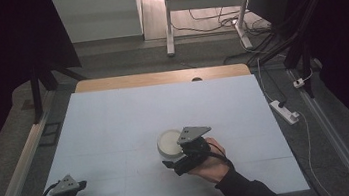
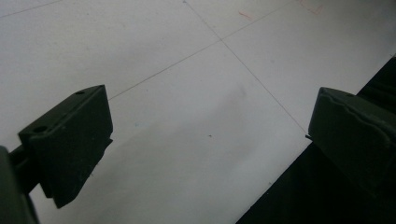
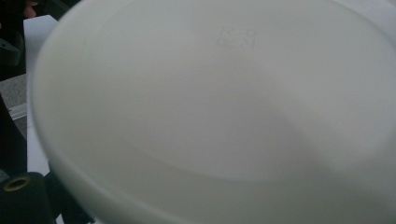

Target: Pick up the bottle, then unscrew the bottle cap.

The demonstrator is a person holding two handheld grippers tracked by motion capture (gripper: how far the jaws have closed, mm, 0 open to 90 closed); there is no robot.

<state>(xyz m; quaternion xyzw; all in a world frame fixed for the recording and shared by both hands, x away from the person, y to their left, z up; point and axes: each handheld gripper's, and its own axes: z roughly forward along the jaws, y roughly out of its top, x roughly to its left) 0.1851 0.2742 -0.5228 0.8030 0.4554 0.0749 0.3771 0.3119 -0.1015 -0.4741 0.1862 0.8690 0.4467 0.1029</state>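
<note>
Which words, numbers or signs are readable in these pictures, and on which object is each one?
No text can be read.
White bowl: a small square embossed mark on its inside bottom, seen in the right gripper view, too blurred to read.
White table: faint reddish marks near the top of the left gripper view, no legible letters.

Worktop [image 1: 115, 125]: pale blue-white sheet w/ faint grid lines, wood strip along far edge. Beyond worktop, white desk frame [image 1: 169, 23] on grey floor, cables tangled beside it. Right of worktop, white power strip [image 1: 285, 110] on floor, near a metal rail.
</note>
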